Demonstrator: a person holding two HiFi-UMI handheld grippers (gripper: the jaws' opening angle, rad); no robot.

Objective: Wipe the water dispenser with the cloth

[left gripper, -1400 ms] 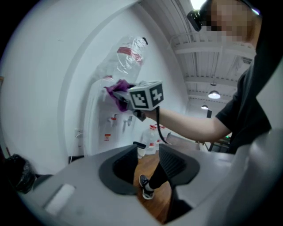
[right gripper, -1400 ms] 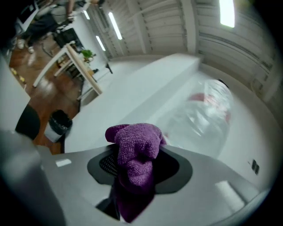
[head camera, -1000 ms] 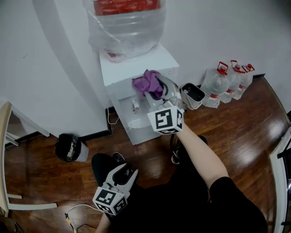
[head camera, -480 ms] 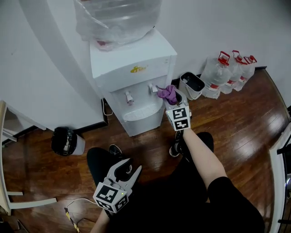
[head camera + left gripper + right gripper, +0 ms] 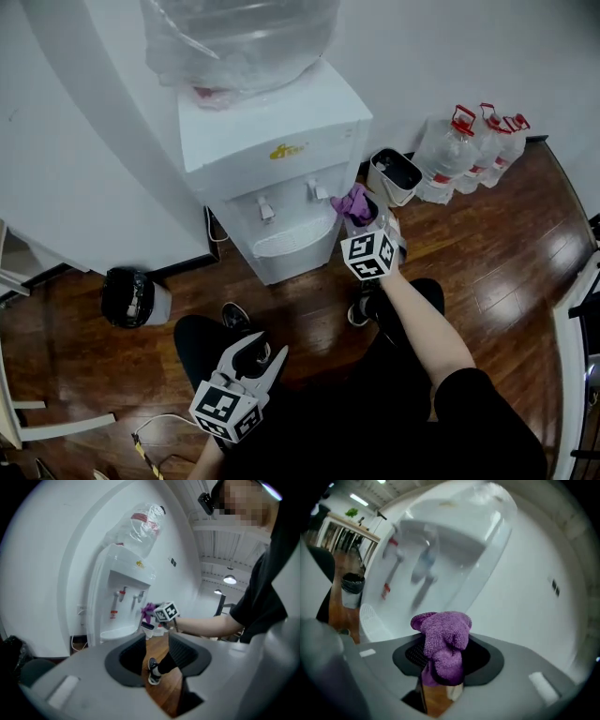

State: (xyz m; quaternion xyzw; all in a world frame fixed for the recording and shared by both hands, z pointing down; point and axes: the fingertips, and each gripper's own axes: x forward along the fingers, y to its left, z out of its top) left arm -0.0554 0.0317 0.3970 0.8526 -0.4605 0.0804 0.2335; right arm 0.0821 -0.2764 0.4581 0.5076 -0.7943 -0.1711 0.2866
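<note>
The right gripper is clamped on the purple cloth beside the water dispenser; the left gripper hangs part-open, empty.

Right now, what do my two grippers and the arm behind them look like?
The left gripper and right gripper are pale grey plastic with dark ribbed pads inside the fingers. Each carries a white cube printed with black square markers. The person wears a black short sleeve on the right arm.
</note>
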